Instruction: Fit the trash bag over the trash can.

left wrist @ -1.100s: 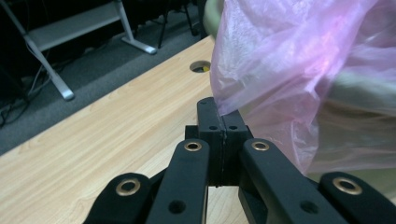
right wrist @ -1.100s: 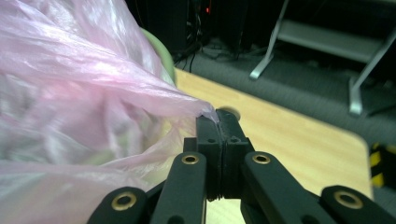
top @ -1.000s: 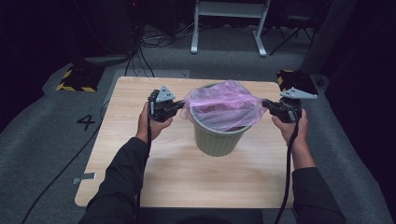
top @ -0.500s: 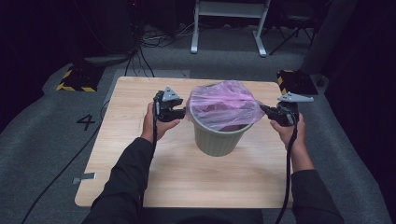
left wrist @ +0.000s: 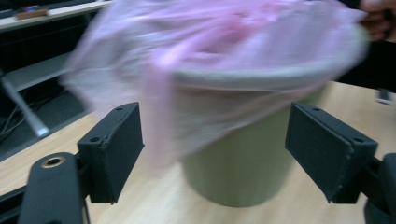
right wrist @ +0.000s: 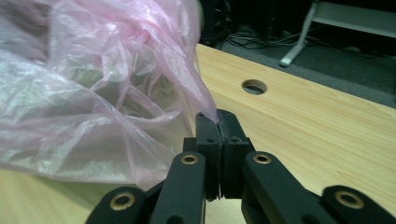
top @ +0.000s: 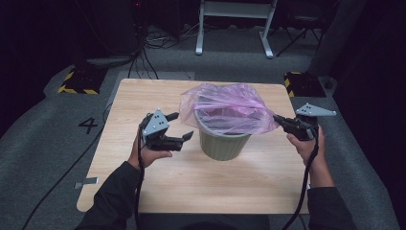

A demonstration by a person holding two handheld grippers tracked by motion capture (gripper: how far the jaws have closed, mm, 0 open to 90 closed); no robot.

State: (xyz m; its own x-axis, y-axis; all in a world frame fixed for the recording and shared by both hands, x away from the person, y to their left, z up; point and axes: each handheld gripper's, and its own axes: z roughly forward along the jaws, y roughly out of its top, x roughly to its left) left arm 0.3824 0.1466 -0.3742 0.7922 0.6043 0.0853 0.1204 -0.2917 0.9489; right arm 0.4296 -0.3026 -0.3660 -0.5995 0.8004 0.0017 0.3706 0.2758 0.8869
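Note:
A pale green bin (top: 224, 143) stands mid-table with a thin pink plastic bag (top: 225, 108) draped loosely over its rim. My left gripper (top: 181, 126) hovers just left of the bin. Its jaws have just been opening and stand wide, with nothing between the pads. In the left gripper view the bin (left wrist: 243, 163) and blurred bag (left wrist: 210, 56) lie ahead of my open left gripper (left wrist: 212, 126). My right gripper (top: 277, 120) sits at the bin's right, shut on the bag's edge. The right gripper view shows my right gripper (right wrist: 217, 119) pinching a corner of the bag (right wrist: 93, 93).
The wooden table (top: 143, 100) has a round hole (right wrist: 254, 86) near its far edge. Beyond it stand a white frame (top: 234, 28), floor cables and two yellow-and-black striped blocks (top: 76, 81) (top: 301, 84). A "4" (top: 88, 125) marks the floor at left.
My left gripper has let go of the bag's left edge, opened wide and drawn back toward the person. The right gripper, still pinching the bag, has shifted slightly nearer the person.

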